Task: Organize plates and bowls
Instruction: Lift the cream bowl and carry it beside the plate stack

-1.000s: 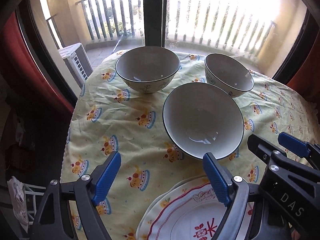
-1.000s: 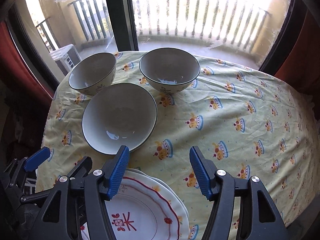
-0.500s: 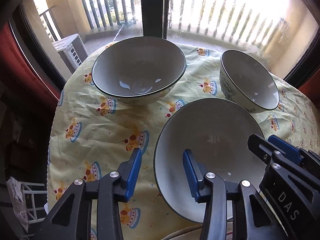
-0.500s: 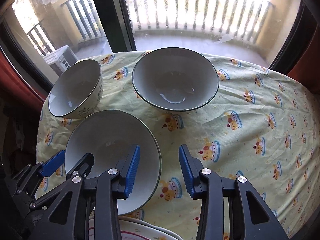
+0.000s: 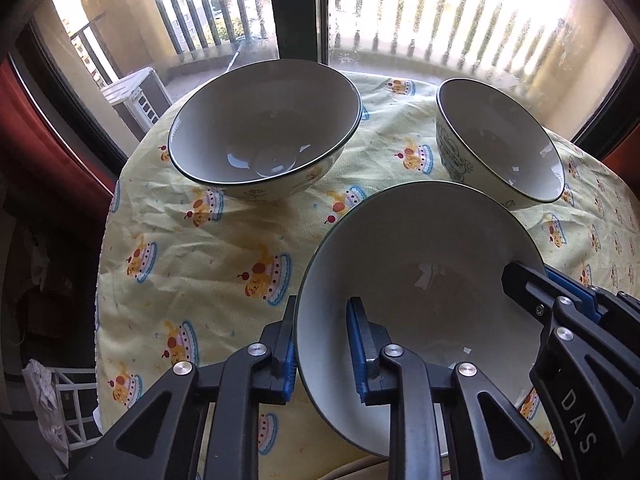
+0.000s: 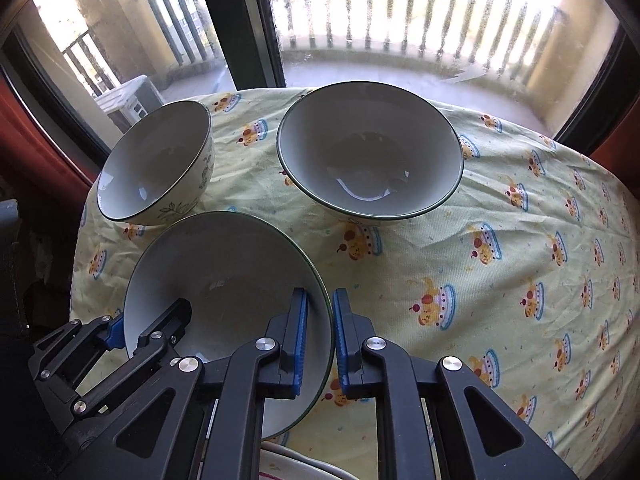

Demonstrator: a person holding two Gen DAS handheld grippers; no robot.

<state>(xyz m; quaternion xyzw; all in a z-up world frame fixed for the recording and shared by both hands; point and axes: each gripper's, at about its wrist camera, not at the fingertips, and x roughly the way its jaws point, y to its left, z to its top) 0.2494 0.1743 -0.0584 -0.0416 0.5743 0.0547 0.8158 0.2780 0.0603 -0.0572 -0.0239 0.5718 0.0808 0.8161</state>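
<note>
Both tongs clamped on near bowl (image 5: pixel 420 264) rim, plate (image 6: pixel 288 464) edge cut off

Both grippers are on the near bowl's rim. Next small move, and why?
Probably a short, level lift with both hands together. The left gripper and right gripper each pinch opposite sides of the near bowl, one pad inside and one outside the rim. It sits close to the small bowl and over a plate edge, so rise before moving sideways.

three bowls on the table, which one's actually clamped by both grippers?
The nearest bowl: the left gripper and right gripper each pinch its rim. The wide far bowl and the small bowl stand untouched.
</note>
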